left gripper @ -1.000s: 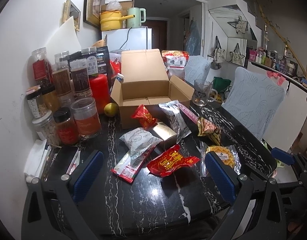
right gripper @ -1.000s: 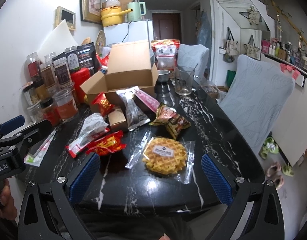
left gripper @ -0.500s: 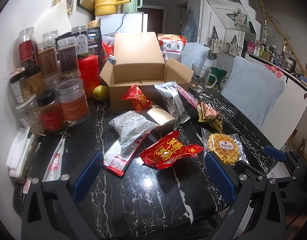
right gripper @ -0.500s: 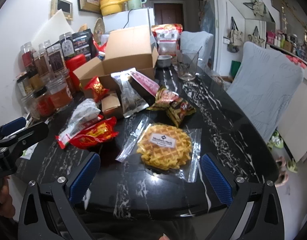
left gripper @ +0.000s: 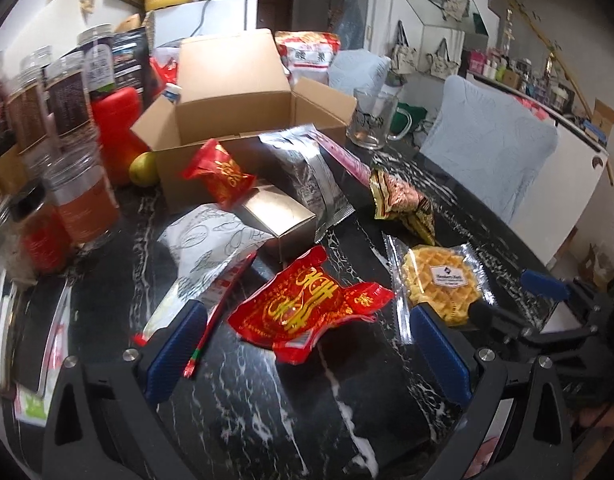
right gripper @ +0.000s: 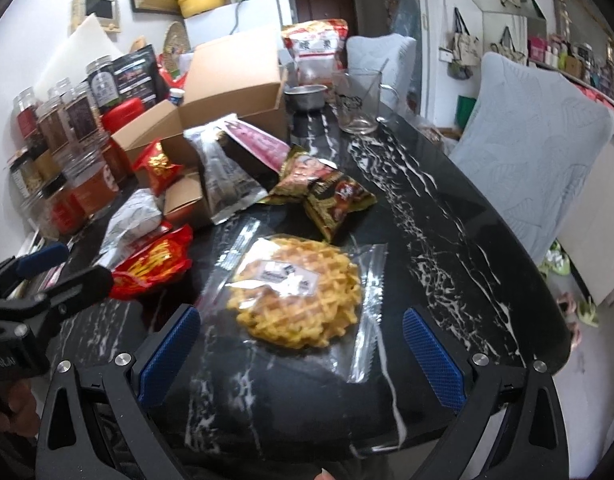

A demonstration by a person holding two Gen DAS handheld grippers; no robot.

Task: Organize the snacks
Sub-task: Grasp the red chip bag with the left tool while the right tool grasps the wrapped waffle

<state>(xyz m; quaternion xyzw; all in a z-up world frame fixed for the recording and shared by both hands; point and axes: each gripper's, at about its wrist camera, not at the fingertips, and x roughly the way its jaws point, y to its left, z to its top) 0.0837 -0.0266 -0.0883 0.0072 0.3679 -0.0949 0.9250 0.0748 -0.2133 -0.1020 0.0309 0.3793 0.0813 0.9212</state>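
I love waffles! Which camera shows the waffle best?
The right wrist view: the waffle lies whole and close between the open fingers. In the left wrist view it sits off to the side, partly behind a finger.

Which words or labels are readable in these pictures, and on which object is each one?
"Members Mark": white label on the wrapped waffle, faint.
Gold Chinese characters on the red packet: too stylised to read.
Large characters on the red-and-white bag: blurred.
Jar labels: too small.

Waffle pack (right gripper: 297, 290) on table (right gripper: 439, 248) between my right fingers (right gripper: 169, 356); foil packet (left gripper: 307, 306) left of it; open box (left gripper: 235, 100) behind, jars (left gripper: 83, 196) far left.
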